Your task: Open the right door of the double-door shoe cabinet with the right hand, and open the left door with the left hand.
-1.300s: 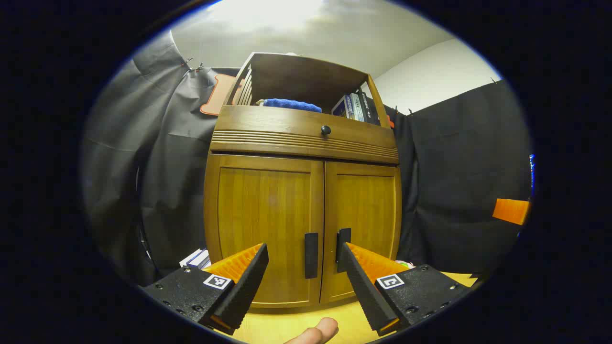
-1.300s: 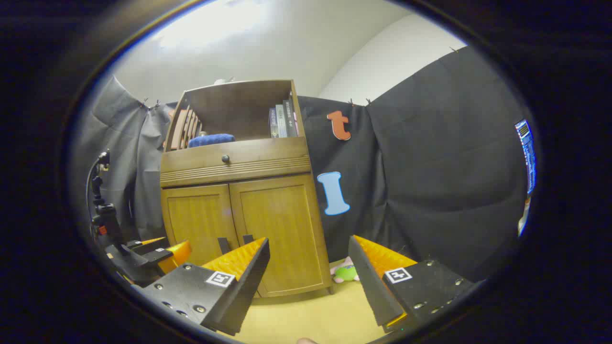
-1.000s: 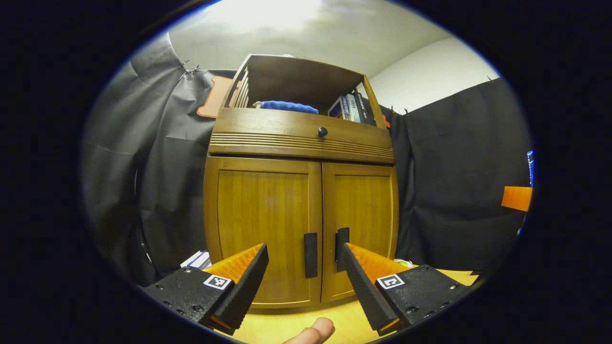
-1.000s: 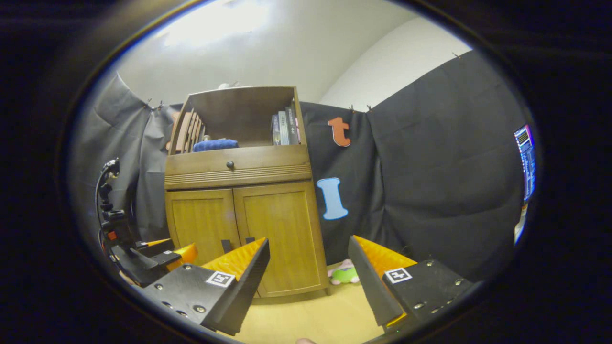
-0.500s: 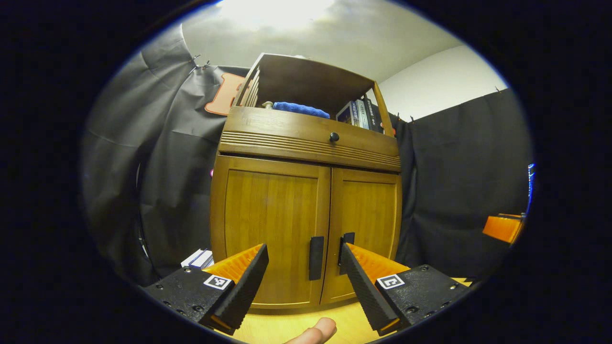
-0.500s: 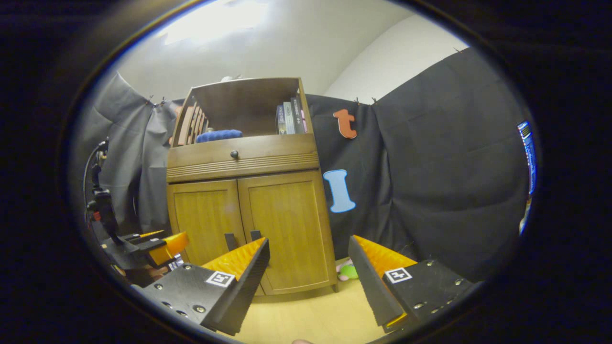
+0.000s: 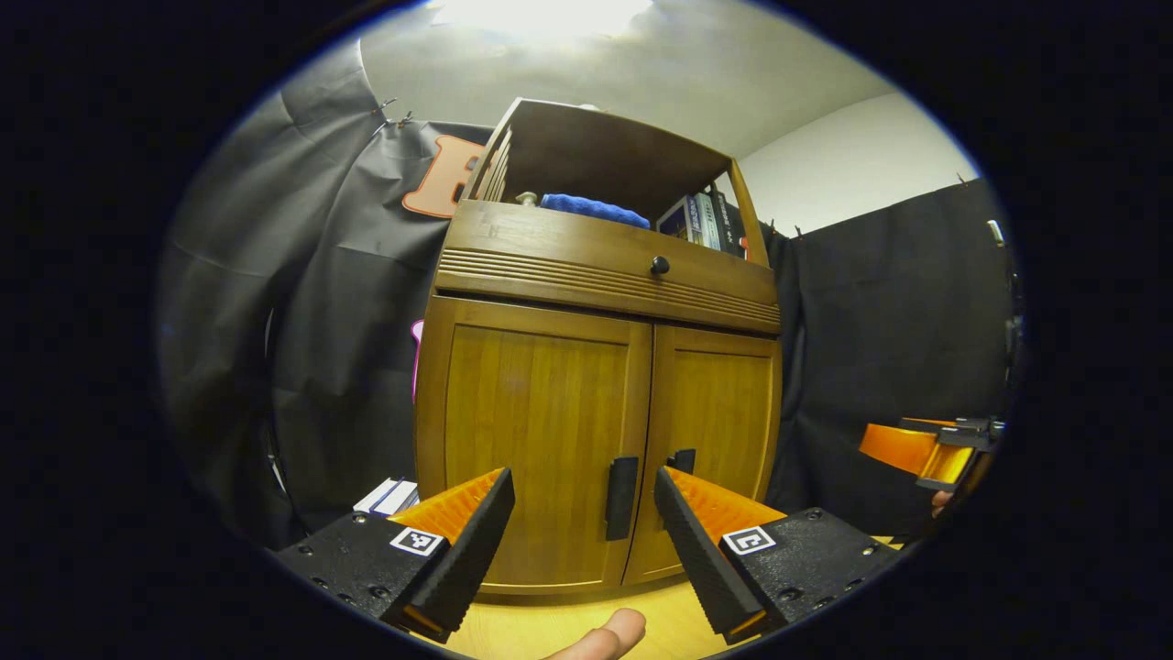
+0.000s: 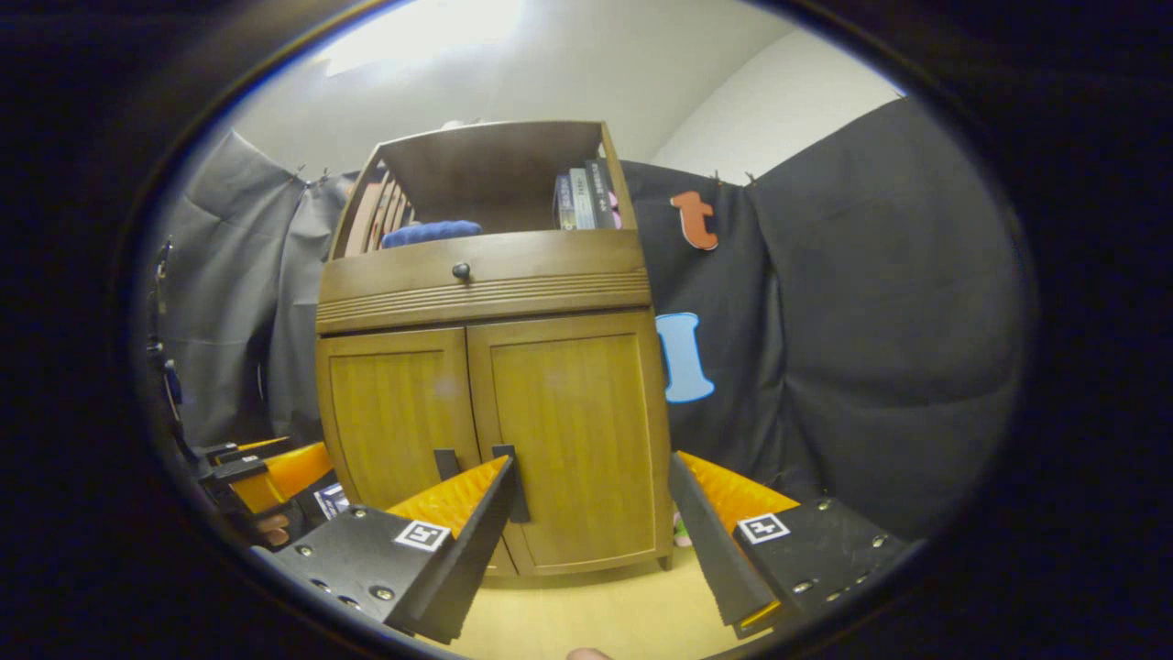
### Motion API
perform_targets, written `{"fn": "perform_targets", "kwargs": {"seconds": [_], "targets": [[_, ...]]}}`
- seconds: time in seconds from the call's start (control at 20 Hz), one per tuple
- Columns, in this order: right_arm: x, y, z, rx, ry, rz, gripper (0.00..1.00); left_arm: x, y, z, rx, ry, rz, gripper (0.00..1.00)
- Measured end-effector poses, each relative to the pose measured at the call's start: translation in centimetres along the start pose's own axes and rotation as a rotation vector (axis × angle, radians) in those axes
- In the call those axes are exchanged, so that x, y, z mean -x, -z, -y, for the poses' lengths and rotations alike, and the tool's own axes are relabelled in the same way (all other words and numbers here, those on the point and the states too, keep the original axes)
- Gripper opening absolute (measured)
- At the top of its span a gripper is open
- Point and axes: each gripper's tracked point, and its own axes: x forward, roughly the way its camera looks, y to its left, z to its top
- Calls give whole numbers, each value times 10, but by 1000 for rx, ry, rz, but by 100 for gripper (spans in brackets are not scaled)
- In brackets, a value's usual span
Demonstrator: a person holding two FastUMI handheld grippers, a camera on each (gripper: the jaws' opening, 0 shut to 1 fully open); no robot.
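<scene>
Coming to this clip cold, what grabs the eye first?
The wooden shoe cabinet stands centre frame, both doors shut, dark handles side by side at the middle seam. Each open gripper points at it from the floor side. A blue cloth and books sit on its open top shelf.

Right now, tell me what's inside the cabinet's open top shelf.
In the top shelf: a folded blue cloth, upright books, and slats at its left. The doors hide everything below.

both views low, facing shoe cabinet

Black hand-held gripper bodies — screws, square tags.
</scene>
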Motion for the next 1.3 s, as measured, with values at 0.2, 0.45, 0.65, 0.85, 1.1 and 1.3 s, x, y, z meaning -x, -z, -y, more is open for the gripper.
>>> {"fn": "perform_targets", "kwargs": {"seconds": [0.2,0.45,0.65,0.85,1.1,1.3], "targets": [[-60,-2,-23,31,-53,-32,98,-5,3,-8,0,-16,-13,95],[-117,14,-85,11,-184,-99,98,-13,5,-20,3,-44,-28,95],[-145,39,-112,20,-193,-134,98,-17,7,-36,-9,-89,-38,92],[-169,75,-124,61,-180,-174,94,-23,10,-45,-11,-107,-53,92],[-195,113,-123,60,-172,-247,93,-29,16,-43,6,-100,-68,95],[-207,133,-126,26,-190,-264,67,-32,21,-39,13,-92,-84,95]]}}
